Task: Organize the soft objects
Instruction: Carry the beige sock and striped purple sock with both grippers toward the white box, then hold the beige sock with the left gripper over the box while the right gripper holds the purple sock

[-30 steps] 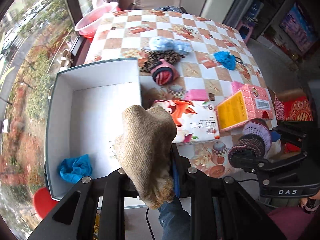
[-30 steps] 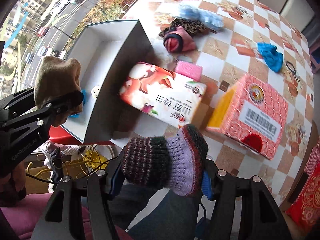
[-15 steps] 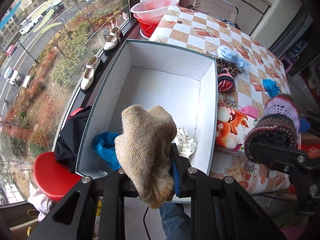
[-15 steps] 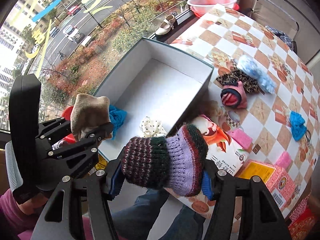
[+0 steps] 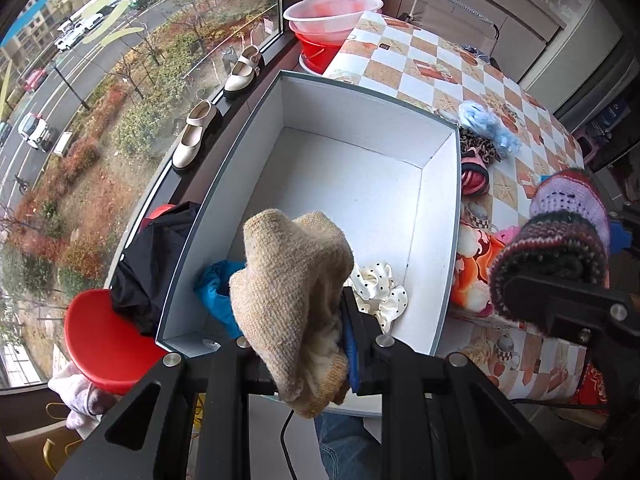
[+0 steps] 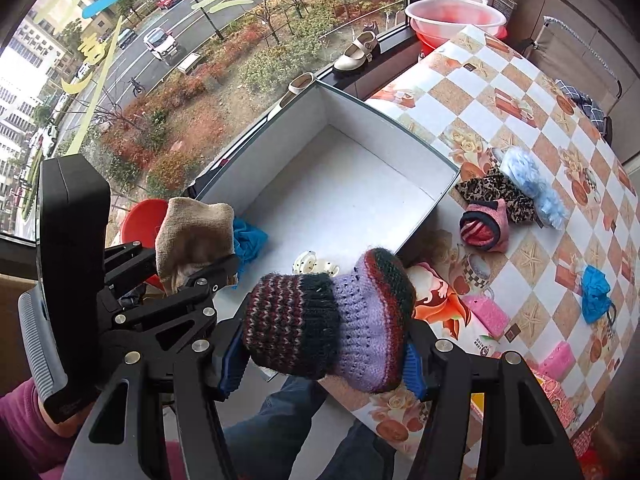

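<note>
Risk sits mostly at the near edge of the white box (image 5: 448,216). We hold the beige knit sock (image 5: 292,296) in the left claw (image 5: 308,360), pinched narrow, with the sock hanging just over the box's near wall; let go here and it could catch the rim and slide down outside, toward the red stool (image 5: 92,340) beside the box. We hold the purple striped knit bootie (image 6: 332,316) in the right claw (image 6: 320,360), jaws clamped on its bulky body. In our judgement it hangs over the box's near right corner, above the counter (image 6: 460,92) edge, so an early release could send it rolling off. Both pieces stand up out of their claws, the fingers gripping their lower ends. Inside the box, against the near wall, lie a blue cloth (image 5: 216,292) and a white dotted scrunchie (image 5: 380,288).
</note>
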A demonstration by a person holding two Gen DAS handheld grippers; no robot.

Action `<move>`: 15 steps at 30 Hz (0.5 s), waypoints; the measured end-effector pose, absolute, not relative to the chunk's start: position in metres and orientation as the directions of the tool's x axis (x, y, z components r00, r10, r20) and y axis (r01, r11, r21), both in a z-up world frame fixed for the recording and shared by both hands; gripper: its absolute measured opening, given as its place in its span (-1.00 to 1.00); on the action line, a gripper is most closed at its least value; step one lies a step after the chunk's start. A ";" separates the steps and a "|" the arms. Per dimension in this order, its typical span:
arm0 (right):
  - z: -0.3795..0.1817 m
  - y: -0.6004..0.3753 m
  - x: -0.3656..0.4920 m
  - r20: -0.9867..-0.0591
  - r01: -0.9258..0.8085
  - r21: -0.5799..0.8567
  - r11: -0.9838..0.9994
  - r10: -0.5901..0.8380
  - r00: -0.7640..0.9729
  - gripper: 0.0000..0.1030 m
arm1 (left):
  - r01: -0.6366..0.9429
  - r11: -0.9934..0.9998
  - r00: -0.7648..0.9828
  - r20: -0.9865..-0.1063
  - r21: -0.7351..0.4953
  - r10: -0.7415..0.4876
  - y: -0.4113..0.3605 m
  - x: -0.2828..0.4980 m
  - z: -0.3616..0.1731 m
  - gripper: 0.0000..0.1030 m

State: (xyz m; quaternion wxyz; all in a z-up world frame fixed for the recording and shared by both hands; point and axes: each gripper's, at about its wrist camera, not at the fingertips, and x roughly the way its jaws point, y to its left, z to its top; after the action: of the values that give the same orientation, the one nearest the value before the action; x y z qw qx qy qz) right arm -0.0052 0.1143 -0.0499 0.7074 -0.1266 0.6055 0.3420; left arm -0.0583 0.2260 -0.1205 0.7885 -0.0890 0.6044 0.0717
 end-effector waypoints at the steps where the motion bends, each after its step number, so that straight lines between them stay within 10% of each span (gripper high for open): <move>1: -0.050 0.115 -0.004 -0.943 -0.638 0.235 0.734 0.331 0.033 0.22 | -0.221 0.974 0.259 -0.966 -0.053 0.006 0.226 -0.058 -0.120 -0.51; 15: -0.051 0.122 0.008 -0.946 -0.646 0.232 0.727 0.324 0.024 0.22 | -0.230 0.972 0.249 -0.968 -0.053 0.007 0.235 -0.047 -0.125 -0.50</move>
State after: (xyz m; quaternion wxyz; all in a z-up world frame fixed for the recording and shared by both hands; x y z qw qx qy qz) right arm 0.0079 0.1219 -0.0513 0.7032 -0.1328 0.6075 0.3447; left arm -0.0475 0.2346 -0.1254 0.7849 -0.0919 0.6081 0.0754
